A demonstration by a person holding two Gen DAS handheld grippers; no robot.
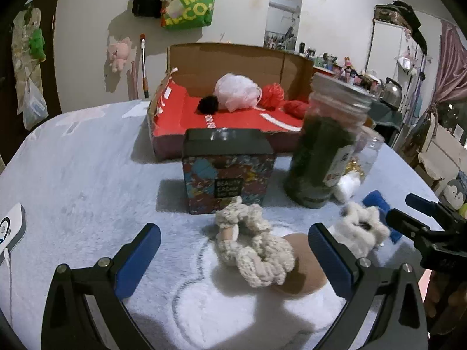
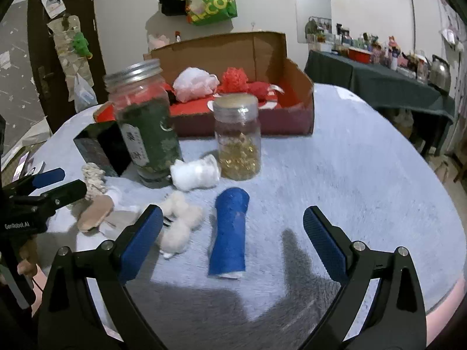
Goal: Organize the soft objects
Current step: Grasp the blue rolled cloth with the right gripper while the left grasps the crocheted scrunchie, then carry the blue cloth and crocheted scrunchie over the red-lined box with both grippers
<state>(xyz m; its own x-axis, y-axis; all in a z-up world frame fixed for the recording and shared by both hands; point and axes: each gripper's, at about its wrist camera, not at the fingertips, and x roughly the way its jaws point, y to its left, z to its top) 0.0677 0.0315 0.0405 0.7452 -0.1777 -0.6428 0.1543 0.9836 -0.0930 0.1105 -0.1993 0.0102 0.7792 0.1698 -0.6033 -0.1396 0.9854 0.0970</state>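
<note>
- Grippers first: the left gripper [image 1: 235, 258] hovers low over the pale fleecy table cover [image 1: 81, 157], fingers spread wide, nothing between the blue pads [image 1: 137, 265].
- Right in that gap lies the cream knitted scrunchie [image 1: 254, 248], flat on the cover, closer to the right-hand finger than the left-hand one, touching neither.
- A tan disc [image 1: 303, 277] sits under the scrunchie's near edge.
- Over on the other side, the right gripper [image 2: 233, 233] is also wide apart and empty.
- The blue roll [image 2: 230, 233] lies lengthwise between its fingers, a little left of centre, white end facing the camera.
- The fluffy white scrunchie [image 2: 179, 224] rests just beside the right gripper's left-hand pad, close enough that contact cannot be ruled in or out.
- A white cotton wad [image 2: 195, 173] lies further back, at the foot of the green-filled jar [image 2: 146, 125] and next to the jar of gold pieces [image 2: 239, 137].
- Behind them, the open cardboard box [image 1: 233, 64] holds a pink mesh puff [image 1: 236, 92], a black pompom [image 1: 207, 104] and red puffs [image 1: 273, 94].
- A patterned tin [image 1: 227, 172] stands just beyond the cream scrunchie.
</note>
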